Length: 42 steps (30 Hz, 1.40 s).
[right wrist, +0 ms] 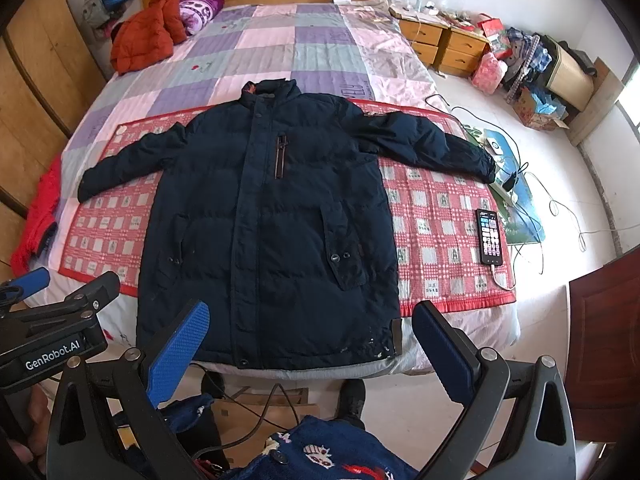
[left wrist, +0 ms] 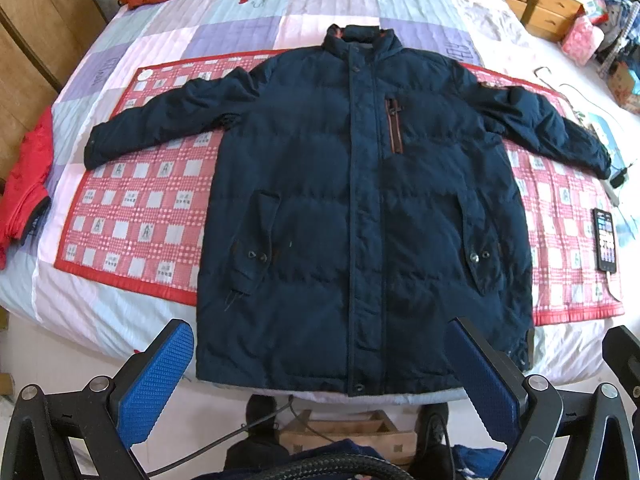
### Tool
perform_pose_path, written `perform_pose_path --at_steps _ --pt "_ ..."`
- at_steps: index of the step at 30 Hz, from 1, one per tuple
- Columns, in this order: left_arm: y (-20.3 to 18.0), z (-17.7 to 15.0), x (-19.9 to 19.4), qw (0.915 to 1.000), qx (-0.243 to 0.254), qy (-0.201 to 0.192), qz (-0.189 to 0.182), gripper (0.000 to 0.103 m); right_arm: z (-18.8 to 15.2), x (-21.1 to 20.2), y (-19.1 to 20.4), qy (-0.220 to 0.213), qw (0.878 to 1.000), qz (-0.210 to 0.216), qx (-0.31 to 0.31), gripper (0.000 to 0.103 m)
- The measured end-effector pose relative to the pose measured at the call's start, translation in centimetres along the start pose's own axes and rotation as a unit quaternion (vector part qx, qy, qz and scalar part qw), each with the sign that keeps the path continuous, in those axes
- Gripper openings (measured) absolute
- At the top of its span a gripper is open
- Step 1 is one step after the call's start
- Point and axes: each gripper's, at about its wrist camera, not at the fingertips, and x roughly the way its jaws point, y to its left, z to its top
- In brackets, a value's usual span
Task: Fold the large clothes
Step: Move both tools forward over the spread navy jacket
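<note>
On the bed (left wrist: pixel 280 4) lies a navy jacket (left wrist: pixel 352 208) spread flat; both grippers' fingers (left wrist: pixel 154 376) gape empty

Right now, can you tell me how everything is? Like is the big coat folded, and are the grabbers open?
Navy coat: unfolded, lying flat and front up on the bed, sleeves spread out, front closed.
Left gripper: open, holding nothing.
Right gripper: open, holding nothing.
Phone: screen lit, cable plugged in.
Orange jacket: crumpled, not folded.
Red mat: spread flat under the coat.
</note>
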Motion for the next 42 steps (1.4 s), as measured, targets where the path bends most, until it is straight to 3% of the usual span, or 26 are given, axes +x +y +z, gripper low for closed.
perform_pose_path --at_steps 42 --pt "-2.2 2.3 -1.0 0.9987 -0.036 -0.021 0.029 0.103 3.7 -0.3 -3.3 -0.038 0.998 0.048 -0.023 0.103"
